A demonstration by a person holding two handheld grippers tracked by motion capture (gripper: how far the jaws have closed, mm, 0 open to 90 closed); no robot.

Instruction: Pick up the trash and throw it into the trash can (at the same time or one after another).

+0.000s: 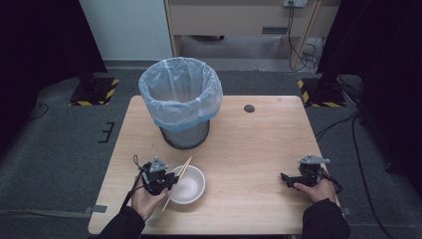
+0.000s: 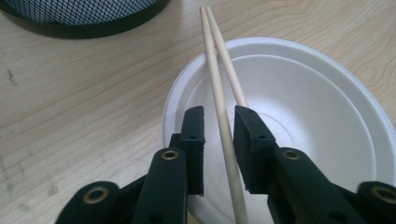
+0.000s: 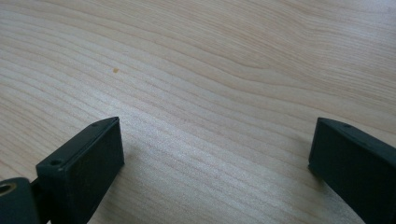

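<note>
A white foam bowl (image 1: 191, 188) sits on the wooden table (image 1: 249, 149) near its front left. A pair of wooden chopsticks (image 1: 185, 168) lies across the bowl's left rim. My left gripper (image 1: 171, 180) is at that rim, held by a hand. In the left gripper view the chopsticks (image 2: 215, 56) run between the narrowly parted jaws of my left gripper (image 2: 218, 114) above the bowl (image 2: 317, 107); a gap shows beside the left pad. My right gripper (image 1: 283, 177) rests low at the front right. The right gripper view has my right gripper (image 3: 215, 140) wide open over bare wood.
A mesh waste bin (image 1: 180, 94) lined with a pale plastic bag stands at the back left of the table, just beyond the bowl; its black base (image 2: 84, 14) is close ahead of the left gripper. A dark round cap (image 1: 249, 108) sits in the tabletop at the back.
</note>
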